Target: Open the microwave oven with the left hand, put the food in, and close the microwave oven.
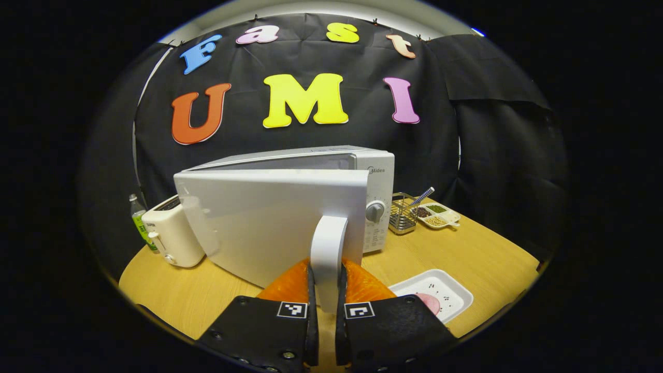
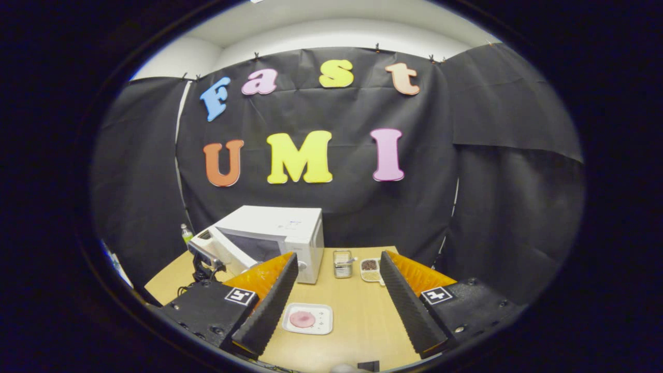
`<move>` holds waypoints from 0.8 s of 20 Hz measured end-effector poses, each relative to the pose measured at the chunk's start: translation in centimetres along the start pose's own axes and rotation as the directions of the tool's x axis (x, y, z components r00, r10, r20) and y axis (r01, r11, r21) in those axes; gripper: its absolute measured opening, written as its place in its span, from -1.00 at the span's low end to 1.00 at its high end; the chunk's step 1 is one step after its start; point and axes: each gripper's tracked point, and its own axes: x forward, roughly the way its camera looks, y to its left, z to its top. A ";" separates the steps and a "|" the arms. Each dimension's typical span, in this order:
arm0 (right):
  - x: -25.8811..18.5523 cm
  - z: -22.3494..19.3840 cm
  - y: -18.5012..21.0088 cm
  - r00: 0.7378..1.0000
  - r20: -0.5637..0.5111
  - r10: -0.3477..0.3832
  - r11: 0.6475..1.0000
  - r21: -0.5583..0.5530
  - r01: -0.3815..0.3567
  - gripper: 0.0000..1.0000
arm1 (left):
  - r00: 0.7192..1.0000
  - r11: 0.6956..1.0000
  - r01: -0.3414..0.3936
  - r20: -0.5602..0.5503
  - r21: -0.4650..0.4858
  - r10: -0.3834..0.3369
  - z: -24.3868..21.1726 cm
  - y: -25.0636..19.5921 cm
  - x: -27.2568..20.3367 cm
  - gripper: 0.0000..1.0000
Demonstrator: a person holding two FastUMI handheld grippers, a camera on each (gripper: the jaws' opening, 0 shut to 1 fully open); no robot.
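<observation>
The white microwave stands at the back of the wooden table, its door swung partly out toward me. My left gripper is shut on the door's upright white handle, one finger on each side. A white tray holding a round pink slice of food lies on the table to the right of the door. In the right gripper view my right gripper hangs open above the table, with the tray and food low between its fingers, untouched. The microwave and left gripper sit at left there.
A cream toaster and a small green-labelled bottle stand left of the microwave. Right of it are a wire rack and a divided dish of grains. Bare tabletop stretches to the right edge.
</observation>
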 end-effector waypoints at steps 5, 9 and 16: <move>0.4 -1.4 3.6 0.996 -0.023 0.091 0.996 -0.007 -0.091 1.00 | 0.993 0.993 -0.114 0.016 0.014 0.114 -1.4 4.1 -5.1 -0.67; 0.5 -2.0 5.4 0.991 -0.032 0.130 0.991 -0.006 -0.131 1.00 | 0.984 0.984 -0.178 0.029 0.023 0.178 -1.6 7.5 -7.6 -0.11; 2.0 -4.3 6.7 0.984 -0.077 0.162 0.986 -0.034 -0.165 1.00 | 0.970 0.969 -0.242 0.048 0.055 0.239 -1.2 12.1 -11.0 0.89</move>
